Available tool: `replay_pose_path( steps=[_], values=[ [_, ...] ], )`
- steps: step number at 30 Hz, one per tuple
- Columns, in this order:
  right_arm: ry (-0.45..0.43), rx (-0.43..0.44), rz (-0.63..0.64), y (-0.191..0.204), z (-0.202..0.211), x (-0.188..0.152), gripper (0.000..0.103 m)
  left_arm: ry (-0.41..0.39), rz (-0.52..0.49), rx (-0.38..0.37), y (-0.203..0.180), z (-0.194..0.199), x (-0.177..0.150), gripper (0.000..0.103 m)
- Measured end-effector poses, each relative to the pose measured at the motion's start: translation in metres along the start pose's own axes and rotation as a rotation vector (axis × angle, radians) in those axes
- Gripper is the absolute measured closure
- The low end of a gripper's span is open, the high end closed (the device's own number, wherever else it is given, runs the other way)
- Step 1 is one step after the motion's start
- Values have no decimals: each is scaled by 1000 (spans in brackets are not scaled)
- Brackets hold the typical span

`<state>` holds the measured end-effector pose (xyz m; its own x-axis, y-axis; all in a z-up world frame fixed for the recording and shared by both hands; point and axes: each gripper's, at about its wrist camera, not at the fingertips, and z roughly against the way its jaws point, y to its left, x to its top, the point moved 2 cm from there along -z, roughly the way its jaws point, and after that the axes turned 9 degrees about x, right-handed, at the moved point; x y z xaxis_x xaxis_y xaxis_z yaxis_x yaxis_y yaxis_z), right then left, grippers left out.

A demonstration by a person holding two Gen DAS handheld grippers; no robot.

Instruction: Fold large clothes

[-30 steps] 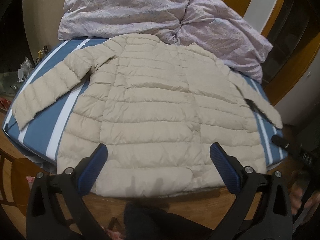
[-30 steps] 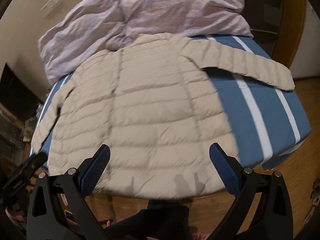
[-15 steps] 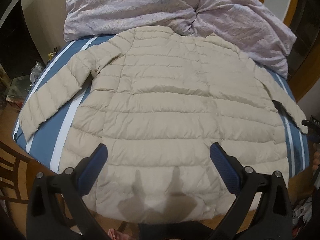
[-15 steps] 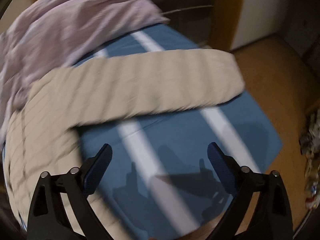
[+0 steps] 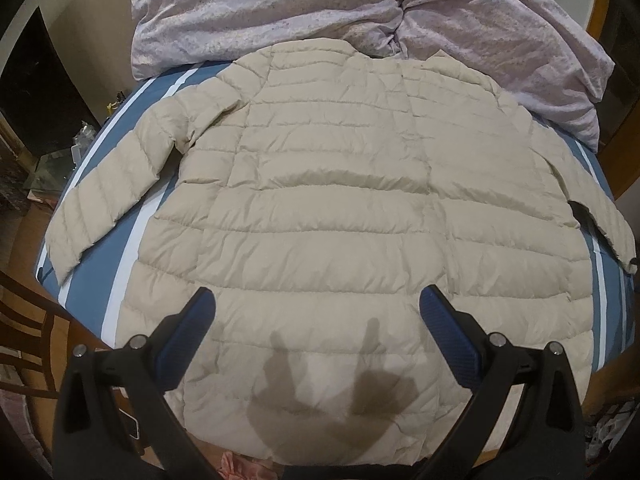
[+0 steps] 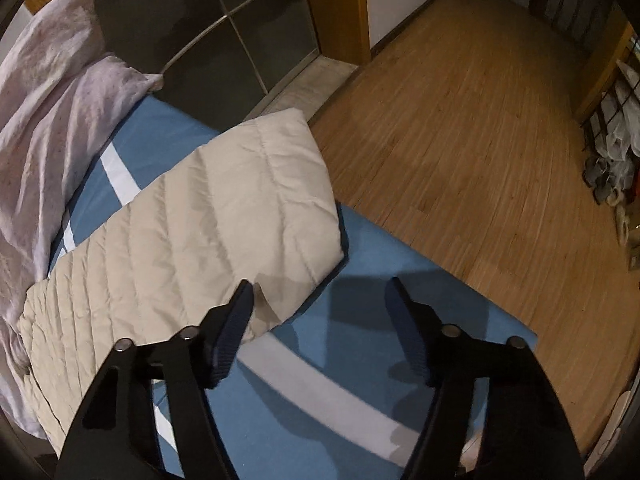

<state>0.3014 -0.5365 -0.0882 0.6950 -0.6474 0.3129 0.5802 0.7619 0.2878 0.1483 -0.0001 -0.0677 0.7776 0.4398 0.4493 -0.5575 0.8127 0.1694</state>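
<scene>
The right gripper (image 6: 320, 300) has swung to the quilted jacket (image 5: 340, 220) sleeve (image 6: 224, 216) (puffy, beige), jaws closing, nothing between them yet. The left gripper (image 5: 316, 308) hangs open.

Dim warm light, heavy fisheye bending, dark corners, perhaps slight blur

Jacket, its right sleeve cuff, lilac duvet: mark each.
Jacket (image 5: 340, 220), left wrist view, middle of its back.
Right sleeve cuff (image 6: 304, 208), right wrist view, quilted end.
Lilac duvet (image 5: 280, 8), left wrist view, crumpled top.
</scene>
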Motion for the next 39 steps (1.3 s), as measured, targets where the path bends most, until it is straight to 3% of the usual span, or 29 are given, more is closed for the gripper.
replay_pose_path(
  steps=[8,16,21,27,32,39],
  values=[
    [-39,15,-30,-1,-3,2,57,6,-10,8,5,-19,23,2],
    [-77,14,-30,18,-9,1,94,5,-60,14,7,-43,56,2],
    [-125,20,44,49,5,-2,96,10,-71,-14,11,-56,70,2],
    [-146,89,164,114,17,-16,97,21,-79,-41,17,-69,79,2],
    [-114,146,254,171,10,-38,97,23,-73,-67,24,-77,87,2],
    [-4,273,403,263,-6,-106,97,26,-42,-92,39,-84,97,2]
  ],
)
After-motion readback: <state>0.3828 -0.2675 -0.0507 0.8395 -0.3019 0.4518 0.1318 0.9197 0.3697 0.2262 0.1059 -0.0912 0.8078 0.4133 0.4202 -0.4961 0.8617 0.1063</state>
